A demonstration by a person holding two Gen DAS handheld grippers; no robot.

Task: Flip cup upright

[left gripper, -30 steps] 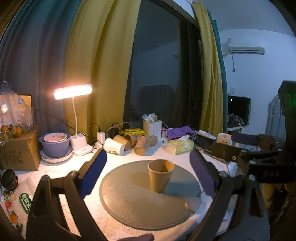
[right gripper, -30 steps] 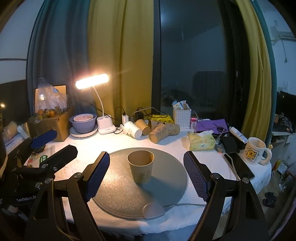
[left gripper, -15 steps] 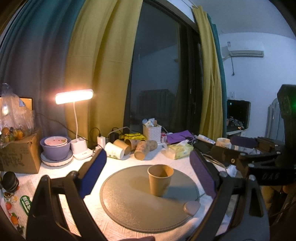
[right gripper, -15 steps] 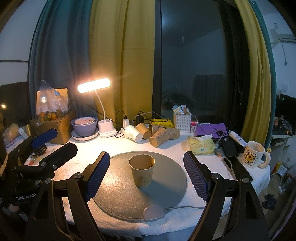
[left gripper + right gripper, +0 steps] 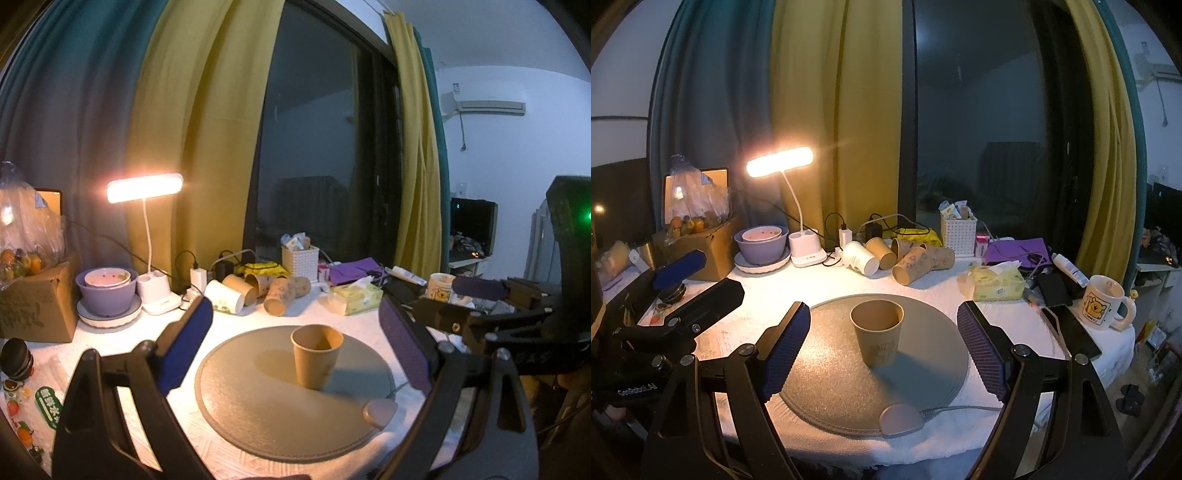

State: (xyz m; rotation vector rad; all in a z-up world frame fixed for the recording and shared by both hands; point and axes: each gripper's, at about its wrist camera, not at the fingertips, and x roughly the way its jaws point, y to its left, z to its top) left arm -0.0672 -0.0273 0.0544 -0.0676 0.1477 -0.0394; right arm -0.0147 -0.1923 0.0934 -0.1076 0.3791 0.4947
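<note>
A brown paper cup (image 5: 316, 355) (image 5: 877, 336) stands upright, mouth up, on a round grey mat (image 5: 258, 413) (image 5: 827, 384). My left gripper (image 5: 295, 347) is open and empty, its blue pads wide apart on either side of the cup and nearer than it. My right gripper (image 5: 882, 347) is also open and empty, framing the cup from the other side. Each gripper shows in the other's view: the right one (image 5: 491, 314) at the right edge, the left one (image 5: 690, 288) at the left.
Several paper cups (image 5: 908, 258) lie on their sides at the back, by a white basket (image 5: 958, 236), a lit desk lamp (image 5: 779, 162), a purple bowl (image 5: 761, 243) and a tissue box (image 5: 997, 282). A mug (image 5: 1102, 308) and phone (image 5: 1071, 328) sit right. A small puck (image 5: 899, 421) rests at the mat's front edge.
Both grippers have drawn back and risen slightly; the cup looks a little farther off. The cup stays upright on the mat.
</note>
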